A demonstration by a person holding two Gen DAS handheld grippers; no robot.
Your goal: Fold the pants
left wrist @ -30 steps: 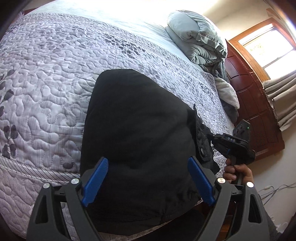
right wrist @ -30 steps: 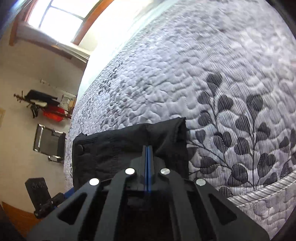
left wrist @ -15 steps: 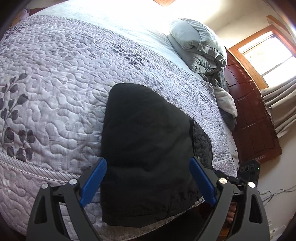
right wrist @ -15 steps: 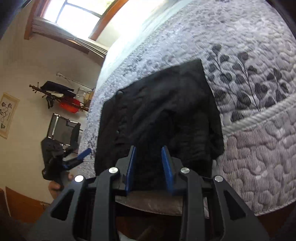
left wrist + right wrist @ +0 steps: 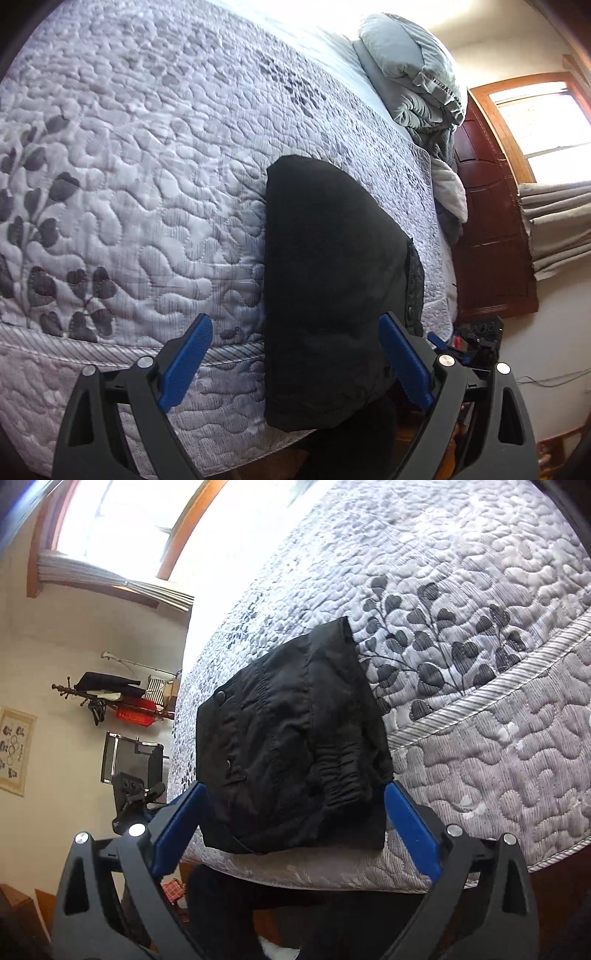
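The black pants (image 5: 328, 280) lie folded into a compact bundle at the near edge of the quilted bed (image 5: 140, 155), part of them hanging over the side. In the right wrist view the bundle (image 5: 291, 746) shows its elastic waistband and snaps. My left gripper (image 5: 295, 354) is open, drawn back from the bed; the bundle shows between its blue pads untouched. My right gripper (image 5: 293, 812) has its jaws opening wide, pads apart on either side of the bundle's near end and not pressing it. The other gripper (image 5: 135, 794) appears at the left.
Grey pillows and bedding (image 5: 413, 70) are heaped at the head of the bed beside a dark wooden headboard (image 5: 491, 240). Windows (image 5: 543, 122) with curtains are lit brightly. A coat rack (image 5: 110, 698) and folding chair (image 5: 129, 757) stand by the wall.
The right gripper let go of the pants, went from shut to wide open and pulled back from the bed. The left gripper drew back and shifted left; the bundle stays on the bed.
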